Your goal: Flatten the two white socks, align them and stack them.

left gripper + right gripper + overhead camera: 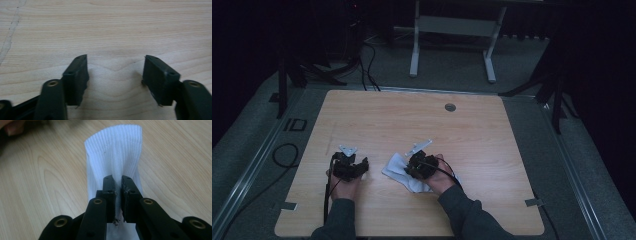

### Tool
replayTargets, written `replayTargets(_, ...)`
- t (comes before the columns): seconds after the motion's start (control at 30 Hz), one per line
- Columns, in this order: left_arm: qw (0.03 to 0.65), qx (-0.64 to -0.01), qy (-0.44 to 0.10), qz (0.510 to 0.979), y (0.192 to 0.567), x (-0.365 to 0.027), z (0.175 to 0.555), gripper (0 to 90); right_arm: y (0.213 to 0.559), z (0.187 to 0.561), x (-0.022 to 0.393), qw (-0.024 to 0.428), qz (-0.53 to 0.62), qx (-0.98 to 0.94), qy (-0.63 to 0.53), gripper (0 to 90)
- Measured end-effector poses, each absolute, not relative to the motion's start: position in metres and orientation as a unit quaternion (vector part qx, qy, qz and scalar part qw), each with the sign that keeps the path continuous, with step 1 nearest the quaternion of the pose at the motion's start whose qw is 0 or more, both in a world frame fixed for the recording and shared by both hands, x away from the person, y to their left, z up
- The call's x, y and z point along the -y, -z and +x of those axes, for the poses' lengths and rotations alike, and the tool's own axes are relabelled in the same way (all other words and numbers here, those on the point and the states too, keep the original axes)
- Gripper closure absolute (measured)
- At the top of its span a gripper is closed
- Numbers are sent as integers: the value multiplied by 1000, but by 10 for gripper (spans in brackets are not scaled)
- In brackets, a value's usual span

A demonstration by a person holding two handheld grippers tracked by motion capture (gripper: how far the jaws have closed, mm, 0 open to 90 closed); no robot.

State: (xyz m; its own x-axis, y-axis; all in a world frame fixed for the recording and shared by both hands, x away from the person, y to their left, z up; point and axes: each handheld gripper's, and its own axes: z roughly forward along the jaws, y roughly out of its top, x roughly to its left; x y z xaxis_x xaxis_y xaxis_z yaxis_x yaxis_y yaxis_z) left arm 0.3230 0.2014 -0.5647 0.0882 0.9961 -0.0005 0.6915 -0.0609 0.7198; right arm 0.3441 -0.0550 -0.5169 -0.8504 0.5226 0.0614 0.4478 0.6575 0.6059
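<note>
While one white sock (pixel 113 152) sits pinched in the right gripper (pixel 118 195), the left gripper (pixel 115 75) gapes.

The right gripper (pixel 118 195) rises from the bottom edge, its two black fingers (pixel 109 195) drawn close together on a pinch of white ribbed sock (pixel 115 152). A thin fold of the fabric stands between them, and a few dark threads hang at the lower end of the gap. The sock runs away from the fingers, flat on the pale wooden bench (pixel 37 182), its far end rounded. A blurred bit of a hand (pixel 11 127) sits in the upper left corner.
</note>
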Motion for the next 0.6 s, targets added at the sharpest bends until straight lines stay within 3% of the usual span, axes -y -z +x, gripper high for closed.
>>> replayTargets(0.17, 292, -610, -256, 691, 563, -197, 320, 563, 522, 347, 47, 52, 272, -909, -312, 820)
replayTargets(0.3, 293, -604, -251, 697, 562, -197, 319, 589, 529, 351, 45, 47, 290, -905, -308, 817)
replayTargets(0.47, 297, -594, -243, 707, 561, -195, 318, 712, 532, 351, 45, 43, 294, -902, -312, 639)
replayTargets(0.6, 316, -569, -230, 723, 557, -189, 314, 830, 523, 348, 50, 60, 293, -898, -324, 558)
